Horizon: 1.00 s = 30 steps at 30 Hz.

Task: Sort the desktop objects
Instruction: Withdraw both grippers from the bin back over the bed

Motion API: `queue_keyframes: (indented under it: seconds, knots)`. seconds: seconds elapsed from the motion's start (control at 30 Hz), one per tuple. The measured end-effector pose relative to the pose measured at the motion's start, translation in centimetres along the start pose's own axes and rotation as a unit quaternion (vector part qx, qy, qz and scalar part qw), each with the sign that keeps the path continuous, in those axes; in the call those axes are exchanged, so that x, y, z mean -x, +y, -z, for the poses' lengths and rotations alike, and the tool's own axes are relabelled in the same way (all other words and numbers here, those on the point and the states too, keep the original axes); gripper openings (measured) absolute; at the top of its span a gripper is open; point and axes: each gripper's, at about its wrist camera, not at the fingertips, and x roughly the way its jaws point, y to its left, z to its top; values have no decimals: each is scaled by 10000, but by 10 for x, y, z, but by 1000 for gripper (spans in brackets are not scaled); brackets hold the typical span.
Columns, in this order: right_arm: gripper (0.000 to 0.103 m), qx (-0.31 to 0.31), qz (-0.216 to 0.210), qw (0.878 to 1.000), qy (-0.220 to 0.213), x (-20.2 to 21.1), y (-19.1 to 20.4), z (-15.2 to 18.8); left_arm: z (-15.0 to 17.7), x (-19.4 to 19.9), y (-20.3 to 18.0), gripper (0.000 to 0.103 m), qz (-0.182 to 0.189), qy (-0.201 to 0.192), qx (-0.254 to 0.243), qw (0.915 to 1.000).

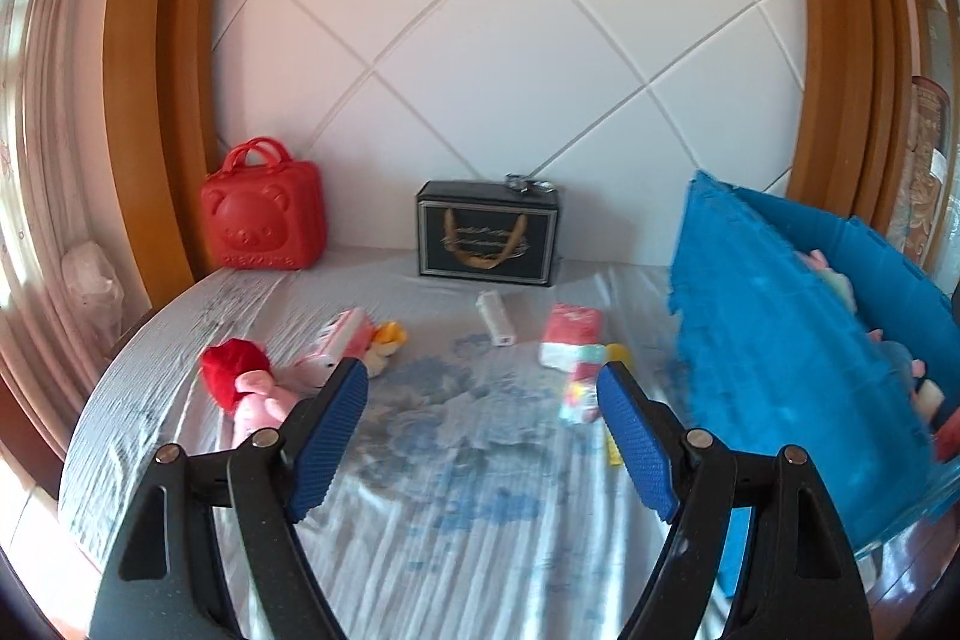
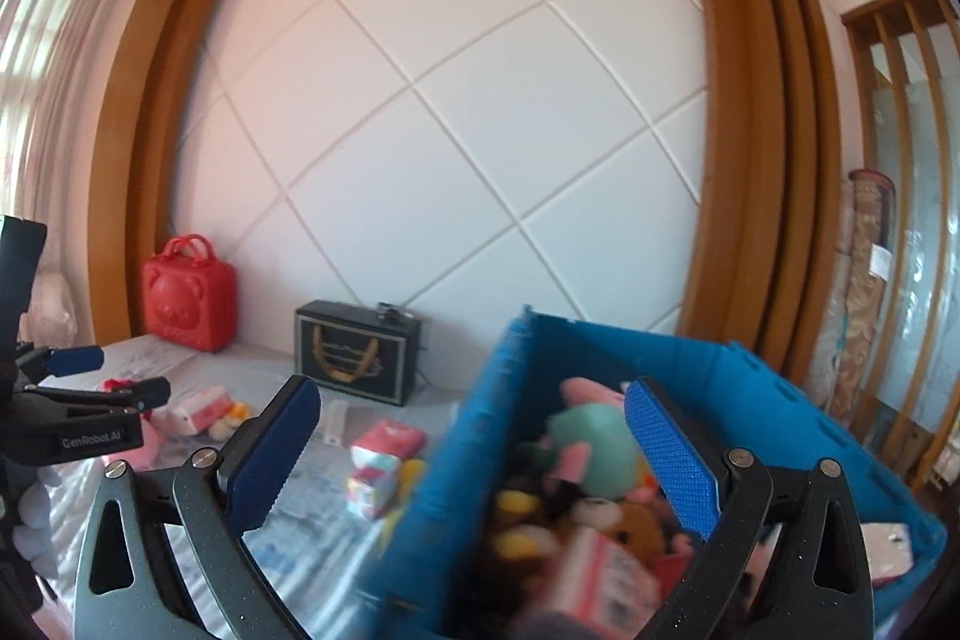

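Observation:
My left gripper (image 1: pixel 483 376) is open over the bed sheet (image 1: pixel 456 472) with nothing between its blue pads. Ahead of it lie a red-haired doll (image 1: pixel 237 379), a pink plush (image 1: pixel 339 340), a white bottle (image 1: pixel 495 319), a pink tissue pack (image 1: pixel 570 331) and a small colourful pack (image 1: pixel 579 397). A blue crate (image 1: pixel 780 340) stands at the right. My right gripper (image 2: pixel 471 391) is open above the blue crate (image 2: pixel 690 370), which holds several plush toys (image 2: pixel 594 436). The left gripper (image 2: pixel 135 372) shows at the left edge of the right wrist view.
A red bear case (image 1: pixel 264 214) and a black gift box (image 1: pixel 486 238) stand against the white padded headboard (image 1: pixel 510 40). Curtains (image 1: pixel 48 160) hang at the left. A wooden screen (image 2: pixel 900 220) and a rolled rug (image 2: pixel 864 280) stand right of the bed.

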Motion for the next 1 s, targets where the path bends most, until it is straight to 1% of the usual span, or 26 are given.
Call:
queue_keyframes:
  seconds: [0.03, 0.17, 0.2, 0.3, 0.37, 0.43, 0.5, 0.57, 0.6, 0.63, 0.73, 0.87, 0.93, 1.0]
  knots:
    - [103, 11, -9, 10000, 34, -6, 17, -2, 0, -8, 19, 79, 3, 76, -25, 10000]
    - [103, -46, -16, 9992, 404, -36, 96, -6, 5, -40, 90, 79, 55, 372, -181, 9991]
    - [103, -67, -10, 9988, 484, -41, 109, -5, 7, -48, 106, 79, 85, 442, -190, 9988]
    - [103, -194, -37, 9954, 939, -68, 150, 6, 17, -73, 147, 79, 141, 737, -105, 9971]
    - [103, -348, -160, 9898, 1371, -88, 165, 19, 28, -87, 169, 79, 170, 908, 26, 9957]
    - [103, -616, -502, 9783, 1914, -111, 176, 37, 40, -99, 185, 79, 48, 1034, 132, 9945]
    - [103, -778, -753, 9661, 2343, -130, 187, 58, 51, -111, 201, 79, -109, 1214, 195, 9924]
    - [103, -731, -809, 9607, 2554, -144, 197, 74, 61, -122, 216, 79, -297, 1454, 219, 9887]
    - [103, -699, -827, 9584, 2643, -152, 202, 81, 65, -126, 224, 79, -316, 1538, 214, 9874]
    - [103, -697, -865, 9562, 2708, -157, 207, 86, 68, -129, 232, 79, -298, 1577, 180, 9869]
    - [103, -690, -915, 9504, 2891, -170, 227, 99, 74, -140, 254, 79, -414, 1661, 14, 9852]
    - [103, -758, -1002, 9376, 3242, -182, 254, 109, 73, -162, 284, 79, -377, 1770, -215, 9832]
    - [103, -774, -900, 9352, 3337, -185, 273, 113, 72, -179, 299, 79, -304, 1830, -488, 9814]
    - [103, -924, -864, 9298, 3457, -191, 293, 117, 71, -199, 315, 79, -171, 1893, -746, 9789]
